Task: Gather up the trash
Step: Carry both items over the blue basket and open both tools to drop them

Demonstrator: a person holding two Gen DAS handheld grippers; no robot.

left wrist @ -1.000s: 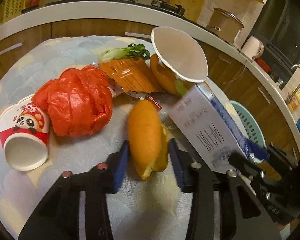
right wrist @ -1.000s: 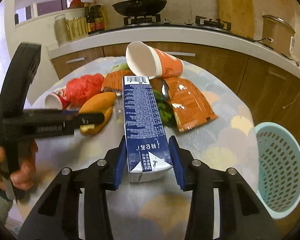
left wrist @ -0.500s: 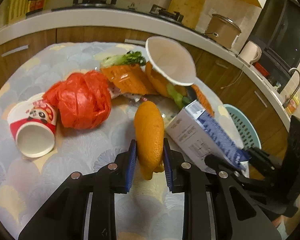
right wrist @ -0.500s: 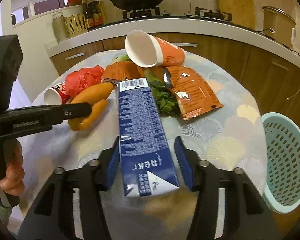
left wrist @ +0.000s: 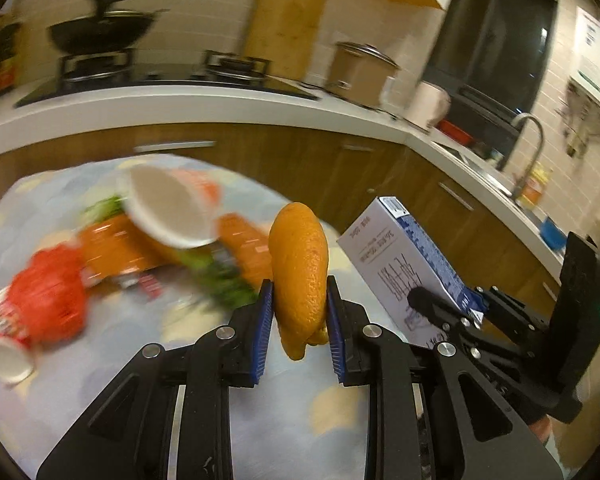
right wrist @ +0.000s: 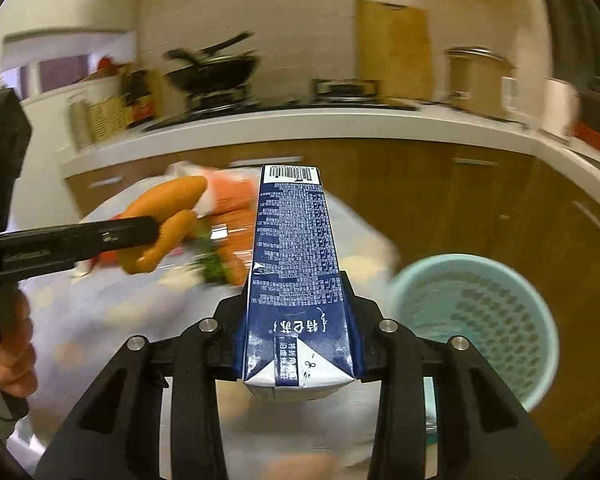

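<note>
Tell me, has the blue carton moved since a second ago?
Yes. The blue carton, clamped in the right gripper, has risen off the table, tilted up and swung toward the teal basket.

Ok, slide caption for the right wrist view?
Right hand-held gripper holds blue carton near teal basket; left one grips orange peel.

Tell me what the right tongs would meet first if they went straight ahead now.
Probably nothing near. The right tongs, shut on the milk carton, point over the table toward the wooden cabinets; the basket sits to the right. Depth is unclear.
</note>
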